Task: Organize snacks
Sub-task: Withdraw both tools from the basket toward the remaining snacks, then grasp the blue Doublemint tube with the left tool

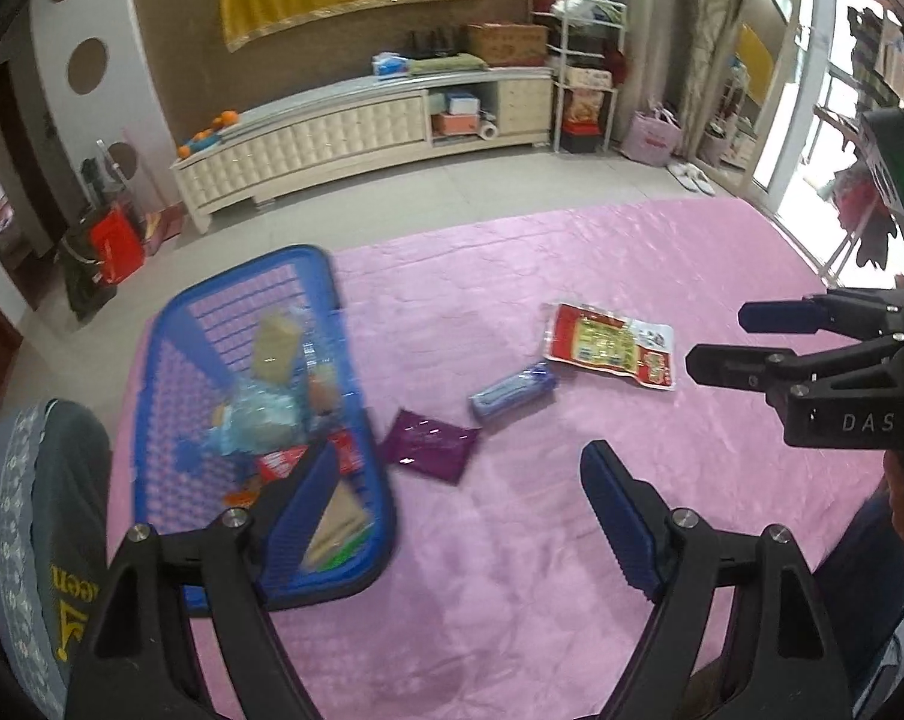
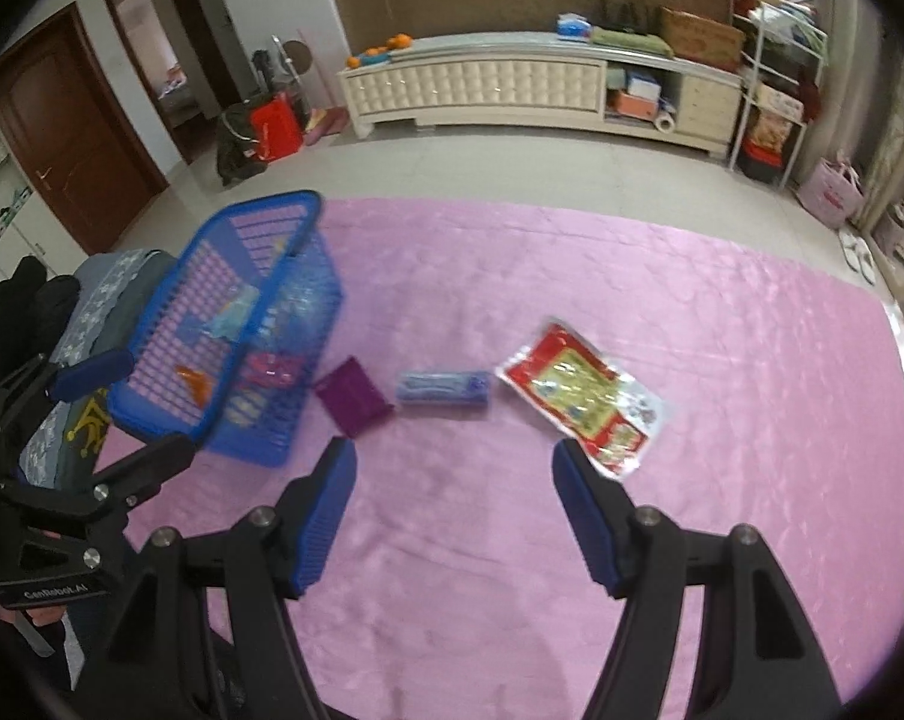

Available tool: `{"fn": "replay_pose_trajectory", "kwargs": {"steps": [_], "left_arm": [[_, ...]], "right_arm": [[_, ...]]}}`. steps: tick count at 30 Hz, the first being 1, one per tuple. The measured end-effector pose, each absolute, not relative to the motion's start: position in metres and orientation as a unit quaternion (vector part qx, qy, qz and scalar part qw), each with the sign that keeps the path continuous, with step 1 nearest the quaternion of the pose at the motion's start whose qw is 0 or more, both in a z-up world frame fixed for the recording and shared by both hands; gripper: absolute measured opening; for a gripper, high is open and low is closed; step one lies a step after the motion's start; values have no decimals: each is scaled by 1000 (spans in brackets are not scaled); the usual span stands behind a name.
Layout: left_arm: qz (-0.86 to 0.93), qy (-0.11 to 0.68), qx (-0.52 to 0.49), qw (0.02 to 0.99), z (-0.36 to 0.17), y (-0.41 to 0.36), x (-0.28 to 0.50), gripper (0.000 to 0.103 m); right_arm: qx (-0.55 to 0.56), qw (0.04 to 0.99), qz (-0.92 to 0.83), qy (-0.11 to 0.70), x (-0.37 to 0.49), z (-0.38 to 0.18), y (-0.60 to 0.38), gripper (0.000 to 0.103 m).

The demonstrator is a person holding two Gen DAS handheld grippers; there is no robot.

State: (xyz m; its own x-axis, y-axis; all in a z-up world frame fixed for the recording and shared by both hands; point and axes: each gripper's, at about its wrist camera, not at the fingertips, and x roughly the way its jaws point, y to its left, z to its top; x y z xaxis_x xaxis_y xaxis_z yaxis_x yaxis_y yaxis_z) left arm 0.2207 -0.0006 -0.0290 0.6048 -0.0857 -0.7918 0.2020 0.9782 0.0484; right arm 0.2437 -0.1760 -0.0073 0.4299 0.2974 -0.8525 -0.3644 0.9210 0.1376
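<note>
three flat snack packets (image 2: 580, 399) (purple, blue, red-and-yellow) beside a blue basket (image 1: 170, 360), both tongs apart, empty

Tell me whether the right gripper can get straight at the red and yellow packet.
Probably yes. The right gripper is open and empty, and the red and yellow packet lies flat on the pink cloth just ahead, nothing between them.

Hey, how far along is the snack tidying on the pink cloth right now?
Partly done. The blue basket already holds several packets. Nothing is in hand: the left tool and the right tool are both open and empty. Three snacks are left on the pink cloth: the purple packet beside the basket, the blue packet, and the red and yellow packet.
</note>
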Motion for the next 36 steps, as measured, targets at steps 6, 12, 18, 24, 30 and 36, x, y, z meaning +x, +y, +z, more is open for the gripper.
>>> {"fn": "replay_pose_trajectory", "kwargs": {"steps": [6, 12, 18, 24, 30, 36], "left_arm": [[-98, 448, 76, 885, -46, -29, 243, 81], [-107, 469, 83, 873, -73, -46, 266, 81], [-104, 486, 78, 864, -98, -49, 291, 81], [-101, 509, 67, 852, -127, -49, 316, 81], [-108, 519, 97, 843, -151, -57, 340, 81], [-103, 521, 134, 837, -173, -62, 361, 81]], "right_arm": [[-41, 840, 189, 507, 259, -26, -205, 73], [-62, 834, 188, 514, 274, -49, -222, 75], [-82, 827, 196, 520, 291, -73, -225, 76], [-87, 815, 209, 533, 309, -100, -224, 76], [-79, 807, 215, 544, 327, -121, -228, 76], [-65, 804, 220, 548, 339, -134, -239, 76]]}}
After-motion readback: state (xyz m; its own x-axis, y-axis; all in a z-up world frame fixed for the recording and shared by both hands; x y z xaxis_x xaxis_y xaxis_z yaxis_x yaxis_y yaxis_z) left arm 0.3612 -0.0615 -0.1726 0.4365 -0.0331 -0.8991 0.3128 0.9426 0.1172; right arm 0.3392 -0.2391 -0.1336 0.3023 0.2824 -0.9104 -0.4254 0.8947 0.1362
